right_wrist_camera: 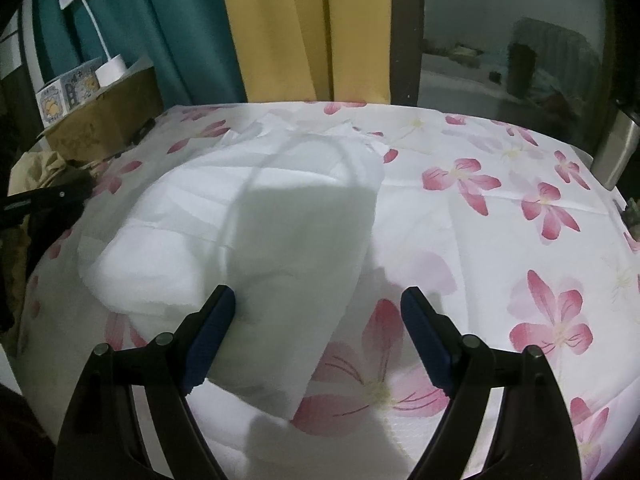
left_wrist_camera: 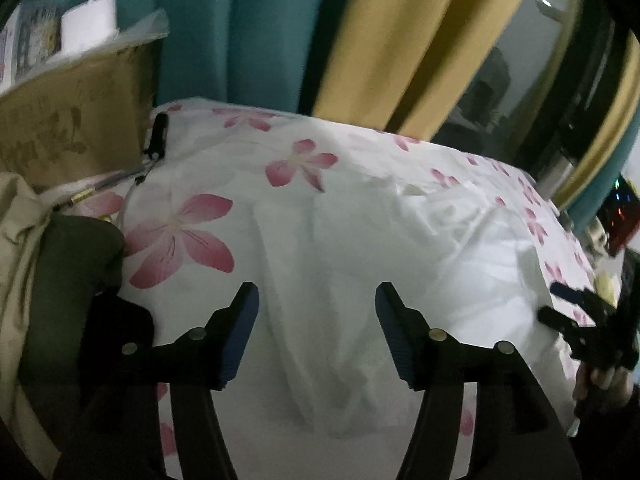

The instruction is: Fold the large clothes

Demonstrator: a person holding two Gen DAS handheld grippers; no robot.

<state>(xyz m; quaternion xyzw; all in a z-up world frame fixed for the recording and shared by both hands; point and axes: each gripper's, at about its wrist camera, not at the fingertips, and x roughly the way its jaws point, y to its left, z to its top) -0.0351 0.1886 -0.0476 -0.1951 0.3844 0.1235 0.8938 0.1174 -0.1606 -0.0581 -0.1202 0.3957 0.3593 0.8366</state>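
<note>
Both the left gripper (left_wrist_camera: pixel 318 332) and right gripper (right_wrist_camera: pixel 318 336) stand wide, empty, above the white cloth garment (right_wrist_camera: pixel 256 232) on the flowered bedsheet (right_wrist_camera: pixel 500 240). Pinch the garment's near edge evenly before folding.

Cloth and cardboard, all matt

The white garment (right_wrist_camera: pixel 256 216) is seen as thin, creased cloth on a flower-printed sheet (right_wrist_camera: pixel 500 240); the box (right_wrist_camera: pixel 104 120) as cardboard.

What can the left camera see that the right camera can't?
Only the left wrist view shows the black clip with a cord, the dark green cushion and the right gripper at its edge.

Only the right wrist view shows the whole white lamp and the metal cylinder.

Both show the white garment on the flowered sheet, the cardboard box, and the curtains.
</note>
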